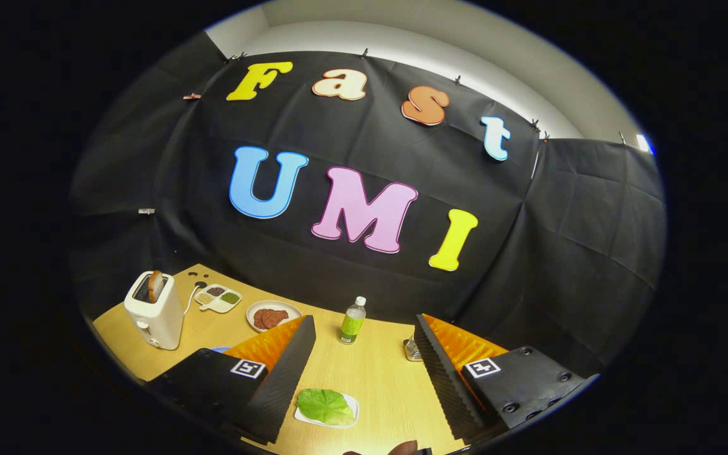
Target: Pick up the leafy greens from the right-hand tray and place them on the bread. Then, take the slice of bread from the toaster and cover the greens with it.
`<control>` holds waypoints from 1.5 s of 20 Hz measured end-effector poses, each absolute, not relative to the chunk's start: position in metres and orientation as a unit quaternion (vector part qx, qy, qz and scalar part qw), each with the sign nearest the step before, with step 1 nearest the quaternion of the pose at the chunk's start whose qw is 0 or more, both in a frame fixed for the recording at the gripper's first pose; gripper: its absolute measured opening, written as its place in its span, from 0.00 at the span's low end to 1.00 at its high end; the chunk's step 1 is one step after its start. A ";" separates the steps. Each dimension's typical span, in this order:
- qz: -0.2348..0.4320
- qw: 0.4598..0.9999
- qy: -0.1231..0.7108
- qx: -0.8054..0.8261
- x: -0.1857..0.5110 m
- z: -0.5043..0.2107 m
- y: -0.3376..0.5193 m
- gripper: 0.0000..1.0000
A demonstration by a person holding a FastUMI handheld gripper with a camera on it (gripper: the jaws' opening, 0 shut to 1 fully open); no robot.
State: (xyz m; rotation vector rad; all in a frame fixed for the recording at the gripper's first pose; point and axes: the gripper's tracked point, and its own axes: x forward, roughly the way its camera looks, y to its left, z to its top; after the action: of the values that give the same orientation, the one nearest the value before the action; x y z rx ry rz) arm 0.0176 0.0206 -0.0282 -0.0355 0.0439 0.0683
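Observation:
A green leaf (325,406) lies on a small white tray (352,404) on the wooden table, low between my two fingers and closer to the left one. My gripper (364,328) is open and raised above the table, with nothing between its fingers. A white toaster (155,311) stands far off beyond the left finger, with a slice of bread (156,285) sticking up out of its slot. A bit of blue (220,349) peeks out behind the left finger; I cannot tell what it is.
A white plate with brown round slices (270,316) sits beyond the left finger. A divided white dish with condiments (218,297) lies beside the toaster. A small bottle with a green label (352,321) stands ahead between the fingers. A small metal object (412,350) hugs the right finger.

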 end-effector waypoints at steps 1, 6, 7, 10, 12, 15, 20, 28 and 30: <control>0.048 0.998 0.029 -0.020 0.020 -0.035 0.024 0.98; 0.117 0.990 0.076 -0.031 0.032 -0.088 0.037 0.98; 0.136 0.987 0.086 -0.031 0.033 -0.101 0.042 0.98; 0.191 0.972 0.130 -0.048 0.041 -0.156 0.051 0.97; 0.215 0.960 0.167 -0.069 0.050 -0.196 0.050 0.97; 0.251 0.939 0.220 -0.081 0.065 -0.257 0.056 0.96; 0.308 0.908 0.277 -0.066 0.081 -0.331 0.073 0.91; 0.328 0.877 0.346 -0.063 0.097 -0.412 0.086 0.90; 0.329 0.868 0.365 -0.067 0.098 -0.424 0.087 0.89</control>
State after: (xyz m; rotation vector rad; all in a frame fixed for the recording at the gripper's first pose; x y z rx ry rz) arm 0.0984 0.0874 -0.4241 -0.1392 0.7633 0.6891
